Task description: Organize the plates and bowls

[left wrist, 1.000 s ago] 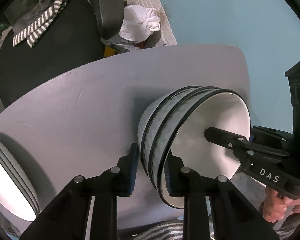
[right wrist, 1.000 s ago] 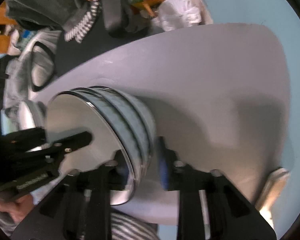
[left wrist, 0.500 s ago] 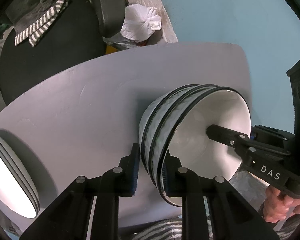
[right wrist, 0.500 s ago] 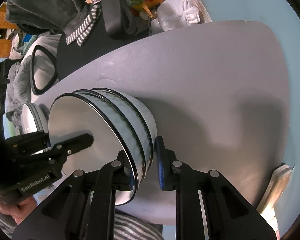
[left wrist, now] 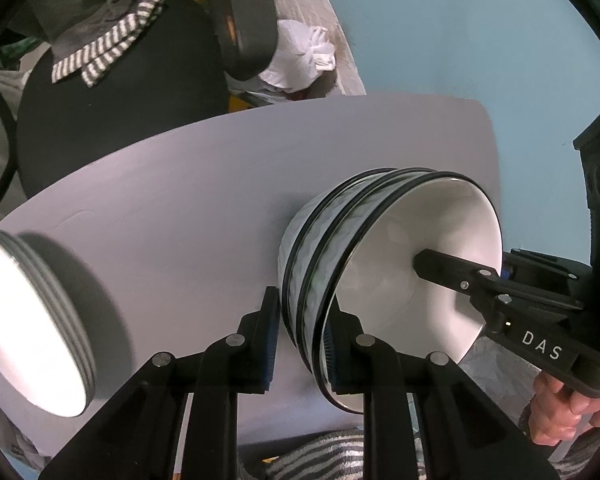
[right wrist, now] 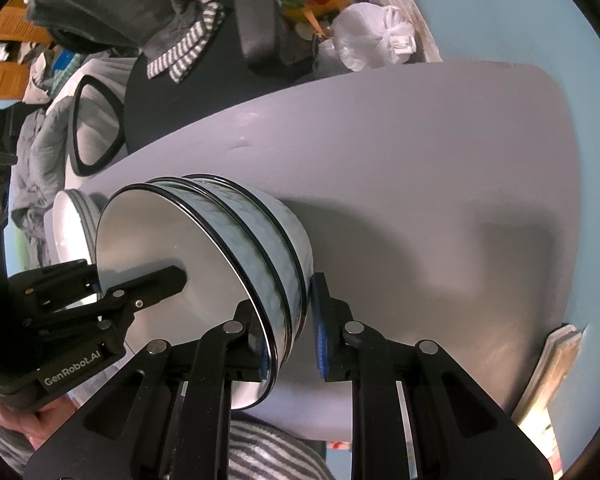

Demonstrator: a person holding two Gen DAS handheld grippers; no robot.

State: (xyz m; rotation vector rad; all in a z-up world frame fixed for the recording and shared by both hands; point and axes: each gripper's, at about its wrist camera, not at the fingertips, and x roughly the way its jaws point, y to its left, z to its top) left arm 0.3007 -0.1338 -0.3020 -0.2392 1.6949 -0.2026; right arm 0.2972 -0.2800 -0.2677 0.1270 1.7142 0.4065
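Note:
A stack of three white bowls [left wrist: 380, 264] with black rims stands on the grey table [left wrist: 204, 208]. It also shows in the right wrist view [right wrist: 204, 264]. My left gripper [left wrist: 300, 340] is shut on the stack's near wall, one finger inside, one outside. My right gripper [right wrist: 290, 336] is shut on the opposite wall of the stack the same way. The right gripper shows in the left wrist view [left wrist: 484, 284], the left gripper in the right wrist view [right wrist: 112, 292]. A stack of white plates [left wrist: 32, 320] stands on the table's left side and shows in the right wrist view [right wrist: 70, 228].
A black office chair [left wrist: 120, 92] with a striped cloth stands beyond the table. A white plastic bag [left wrist: 300, 60] lies on the floor behind it. A wooden board [right wrist: 548, 368] leans at the table's right edge. The blue wall [left wrist: 460, 40] is to the right.
Both grippers stay clamped on the bowl stack. The views have shifted slightly, with the plate stack showing more in the left wrist view.

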